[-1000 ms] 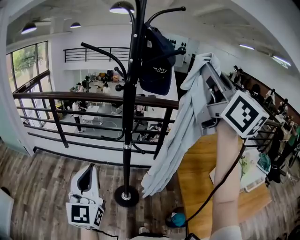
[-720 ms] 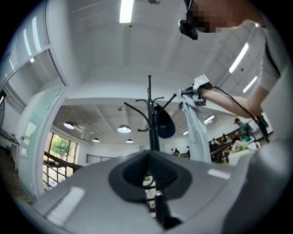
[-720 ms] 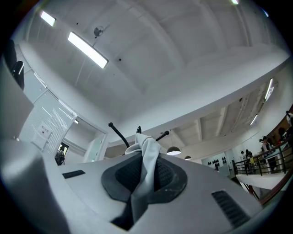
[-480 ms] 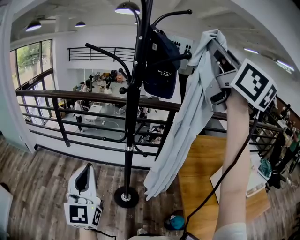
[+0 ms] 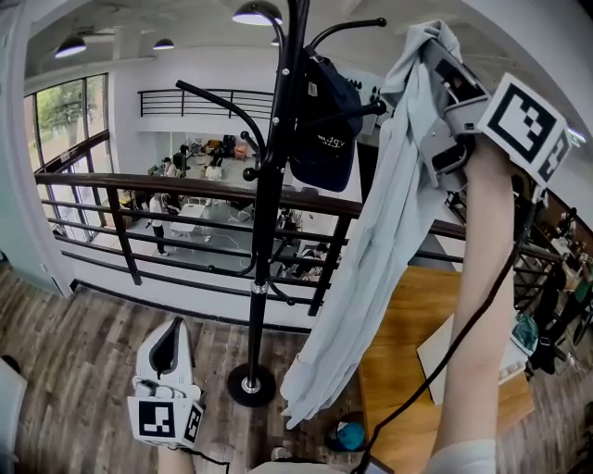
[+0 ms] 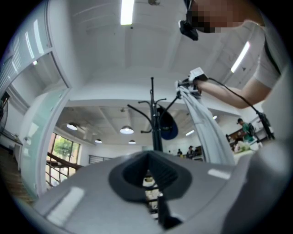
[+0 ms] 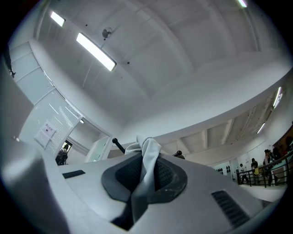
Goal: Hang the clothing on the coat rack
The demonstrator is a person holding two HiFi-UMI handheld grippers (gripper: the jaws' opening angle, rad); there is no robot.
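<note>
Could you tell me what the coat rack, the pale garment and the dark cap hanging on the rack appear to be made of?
Coat rack: probably metal, painted black and slightly glossy, judging by its thin curved arms and the highlights along the pole.
Pale garment: soft matte cloth, as it drapes in long folds.
Dark cap: matte navy fabric, exact fibre unclear; it slouches on its hook.

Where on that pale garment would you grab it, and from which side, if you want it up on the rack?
Near its top, where the right gripper holds a bunched fold between shut jaws: the pale garment hangs long and straight below. Probably come from the side away from the coat rack, leaving the fold's rack side free for a hook.
</note>
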